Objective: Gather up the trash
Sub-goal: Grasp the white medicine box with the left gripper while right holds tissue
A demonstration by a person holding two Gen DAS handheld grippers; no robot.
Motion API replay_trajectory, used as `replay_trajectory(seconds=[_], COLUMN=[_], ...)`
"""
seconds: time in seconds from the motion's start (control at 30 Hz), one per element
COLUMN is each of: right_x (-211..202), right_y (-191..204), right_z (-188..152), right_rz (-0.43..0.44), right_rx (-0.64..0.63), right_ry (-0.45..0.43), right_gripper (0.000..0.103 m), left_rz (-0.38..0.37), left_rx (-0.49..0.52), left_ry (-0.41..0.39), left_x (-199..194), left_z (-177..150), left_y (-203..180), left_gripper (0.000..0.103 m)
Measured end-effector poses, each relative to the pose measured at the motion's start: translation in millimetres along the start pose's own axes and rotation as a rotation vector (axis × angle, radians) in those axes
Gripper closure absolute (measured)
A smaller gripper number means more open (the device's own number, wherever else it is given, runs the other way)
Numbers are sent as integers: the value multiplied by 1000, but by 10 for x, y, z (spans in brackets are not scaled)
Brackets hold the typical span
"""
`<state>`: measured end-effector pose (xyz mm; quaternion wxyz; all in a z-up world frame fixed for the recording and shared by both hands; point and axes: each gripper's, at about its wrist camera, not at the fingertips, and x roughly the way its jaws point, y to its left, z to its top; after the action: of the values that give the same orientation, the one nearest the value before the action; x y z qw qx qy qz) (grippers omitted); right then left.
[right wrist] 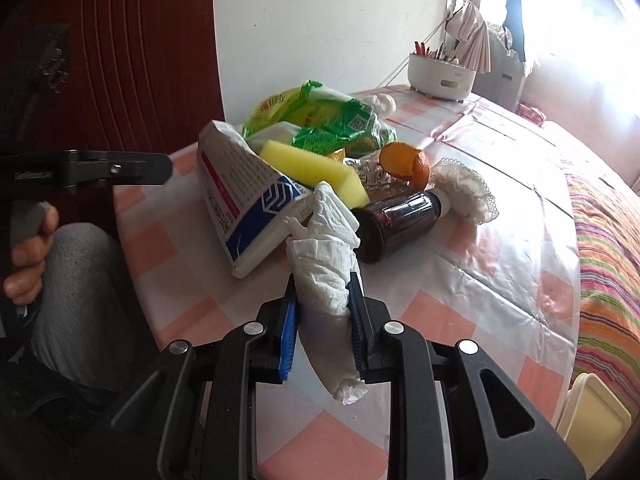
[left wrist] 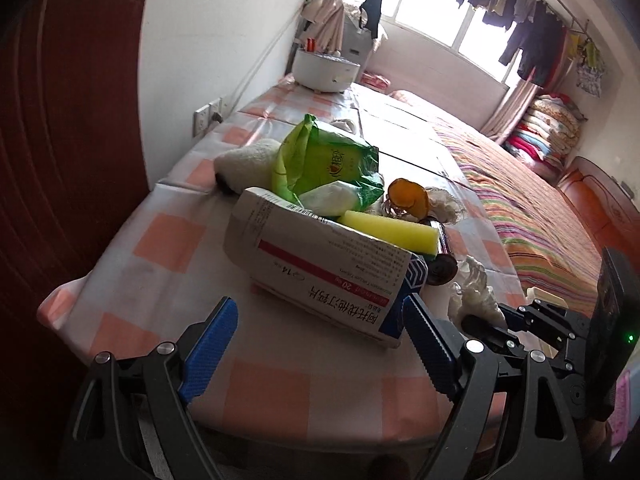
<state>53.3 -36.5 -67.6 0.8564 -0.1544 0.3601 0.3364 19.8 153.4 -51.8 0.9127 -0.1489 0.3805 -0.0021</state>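
A pile of trash lies on the checked tablecloth: a white medicine box, a yellow sponge, a green wrapper, an orange peel and a dark bottle. My left gripper stands open just in front of the box's near end, with nothing between its blue pads. My right gripper is shut on a crumpled white tissue, held upright beside the box and the bottle. In the left wrist view the tissue shows at the right.
A white pot stands at the table's far end by the wall. A bed with a striped cover runs along the right side. A cream lidded container sits low at the right. A hand grips the left gripper's handle.
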Motion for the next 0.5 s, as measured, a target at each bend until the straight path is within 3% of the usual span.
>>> replay_trajectory(seconds=[0.23,0.43,0.5], right_x=[-96,-112,-112], right_y=[-29,-42,-35], right_z=[17,42,53], right_rz=[20,29,31], right_rx=[34,53,54], right_ry=[-37,-54,-58], right_gripper=[81,81,81], left_rz=[-16,-211,-200], left_rx=[38,141,164], left_ry=[-2,121,114], left_x=[195,456,493], left_z=[252,437,468], left_y=[333,510,518], left_gripper=[21,21,21])
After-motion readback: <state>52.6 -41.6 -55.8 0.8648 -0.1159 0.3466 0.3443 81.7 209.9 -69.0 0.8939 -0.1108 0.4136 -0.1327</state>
